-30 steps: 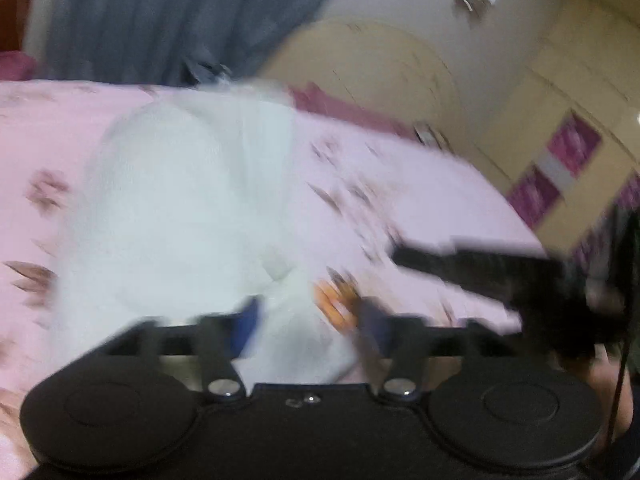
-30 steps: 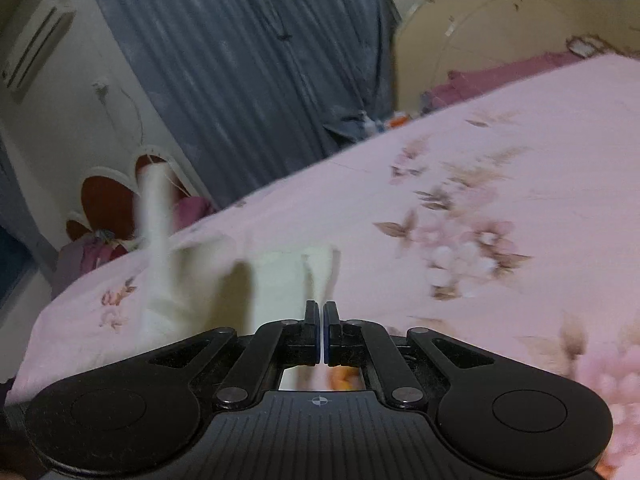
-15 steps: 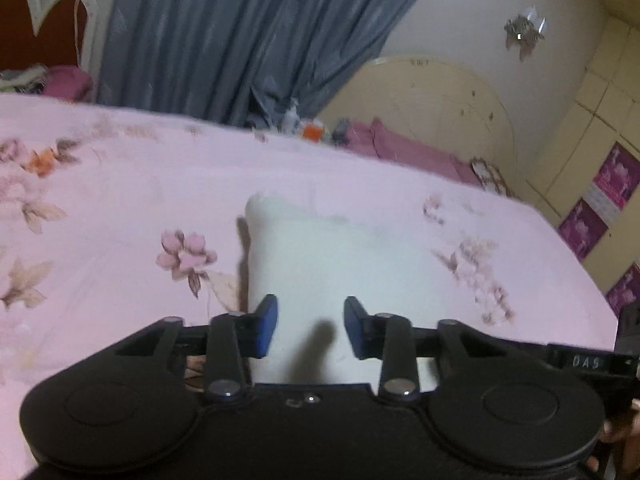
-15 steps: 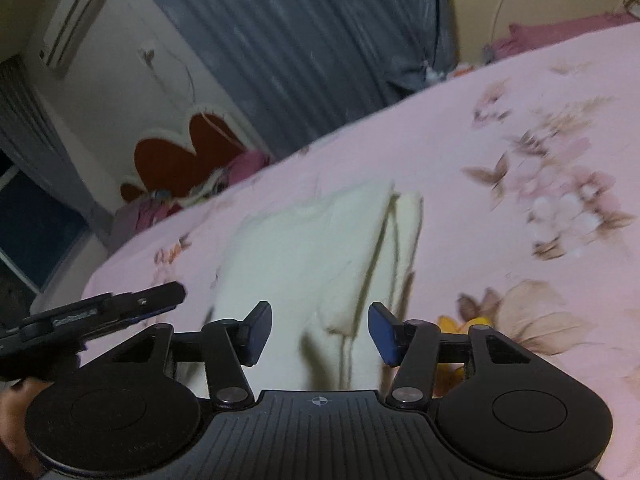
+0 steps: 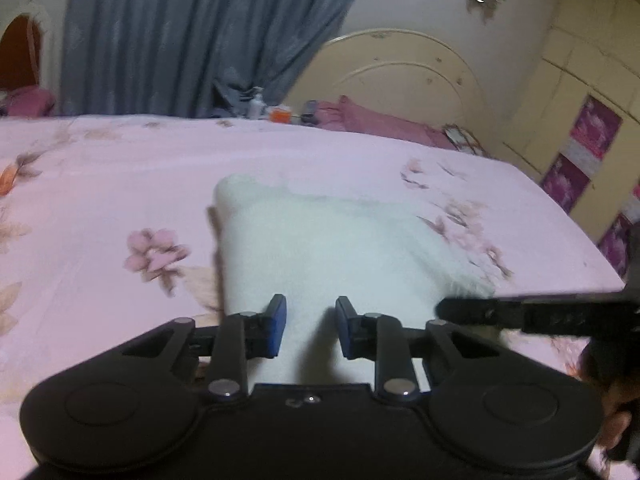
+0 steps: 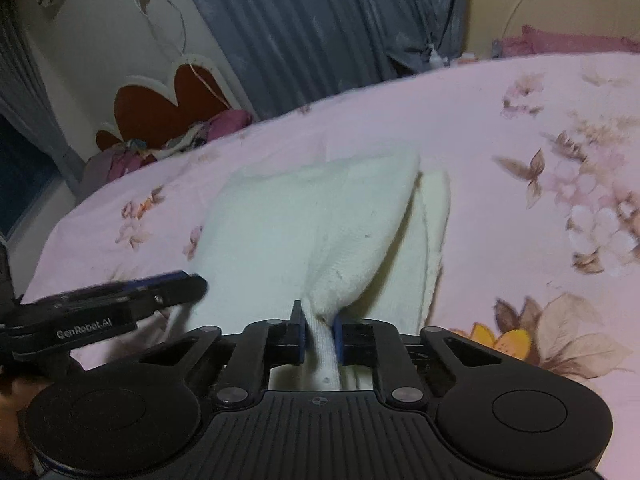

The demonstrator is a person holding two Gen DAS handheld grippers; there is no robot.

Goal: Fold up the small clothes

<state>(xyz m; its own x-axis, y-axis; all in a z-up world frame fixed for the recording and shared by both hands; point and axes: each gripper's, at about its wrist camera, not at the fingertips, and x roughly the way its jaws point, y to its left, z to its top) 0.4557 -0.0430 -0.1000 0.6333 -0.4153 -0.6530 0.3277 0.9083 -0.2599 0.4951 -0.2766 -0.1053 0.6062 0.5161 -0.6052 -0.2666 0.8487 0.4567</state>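
A small white garment (image 5: pixel 320 240) lies folded on the pink flowered bedsheet (image 5: pixel 100 184). My left gripper (image 5: pixel 310 330) is open over its near edge, with nothing between the blue pads. In the right wrist view the white garment (image 6: pixel 304 216) has a raised fold, and my right gripper (image 6: pixel 319 328) is shut on a pinch of that fold at its near edge. The right gripper's finger reaches in from the right of the left wrist view (image 5: pixel 520 312). The left gripper shows at the left of the right wrist view (image 6: pixel 120 300).
A cream headboard (image 5: pixel 400 76) and magenta pillows (image 5: pixel 380 124) stand at the far end of the bed. Grey-blue curtains (image 5: pixel 180 32) hang behind. A red heart-shaped chair back (image 6: pixel 168 104) with clothes on it stands past the bed's left side. The bed edge (image 5: pixel 560 292) runs at the right.
The garment was swung over and laid down folded. Both grippers had opened half a second ago; the right one has since closed on the garment's near fold. The left stays open.
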